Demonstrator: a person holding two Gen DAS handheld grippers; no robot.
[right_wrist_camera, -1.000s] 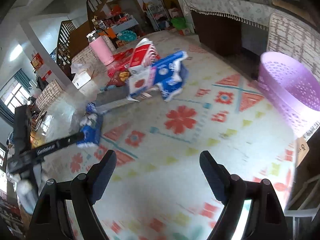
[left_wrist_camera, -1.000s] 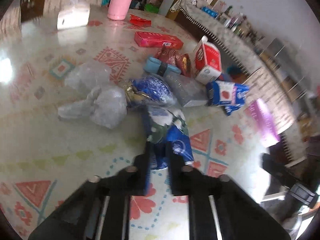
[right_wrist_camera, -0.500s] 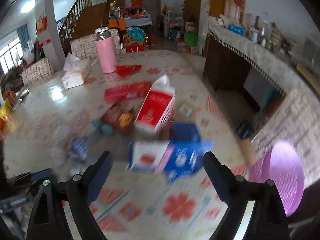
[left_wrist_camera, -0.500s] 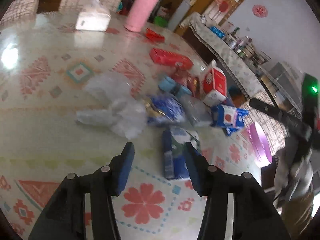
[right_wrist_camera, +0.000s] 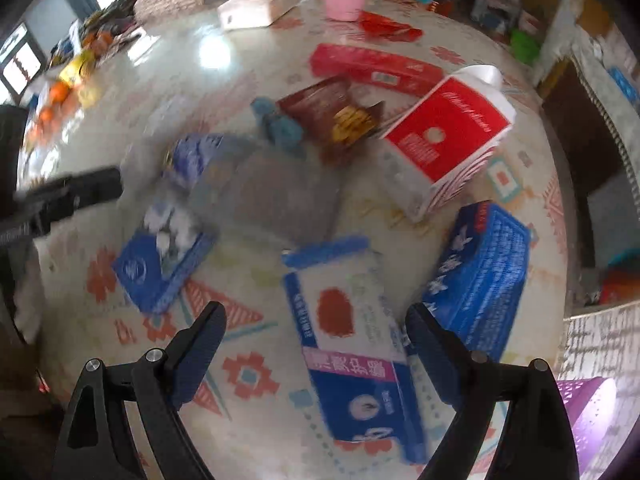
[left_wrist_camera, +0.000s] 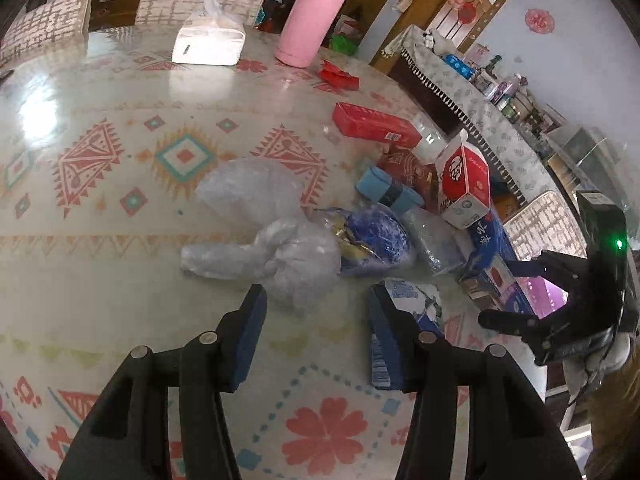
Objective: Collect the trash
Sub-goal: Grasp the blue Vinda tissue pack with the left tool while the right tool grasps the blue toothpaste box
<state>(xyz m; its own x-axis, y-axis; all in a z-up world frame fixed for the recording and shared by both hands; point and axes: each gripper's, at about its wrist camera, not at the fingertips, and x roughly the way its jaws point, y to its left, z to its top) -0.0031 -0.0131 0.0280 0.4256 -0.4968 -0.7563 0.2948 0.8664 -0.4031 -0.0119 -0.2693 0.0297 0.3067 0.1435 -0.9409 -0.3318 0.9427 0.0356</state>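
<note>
Left gripper [left_wrist_camera: 316, 312]: jaws wide apart, holding nothing, hovering over the patterned table [left_wrist_camera: 120, 208]. Just beyond its fingertips lies a crumpled clear plastic bag [left_wrist_camera: 280, 256], touching a blue foil wrapper [left_wrist_camera: 376, 240]. A flat blue packet [left_wrist_camera: 404, 320] lies against the inner side of its right finger.

Right gripper [right_wrist_camera: 316, 328]: jaws also spread, empty, poised above a blue-and-white box [right_wrist_camera: 352, 336] lying flat near the table's edge. A second blue box [right_wrist_camera: 484, 272] sits just beside it, and a red-and-white carton [right_wrist_camera: 444, 140] stands behind both. A brown snack bag [right_wrist_camera: 332, 116] and a long red box [right_wrist_camera: 376, 66] crowd farther in. Right view is motion-blurred.

Far edge: pink tumbler [left_wrist_camera: 312, 20], tissue box [left_wrist_camera: 210, 42]. A purple basket [right_wrist_camera: 588, 412] sits off the table's edge, by the right gripper.
</note>
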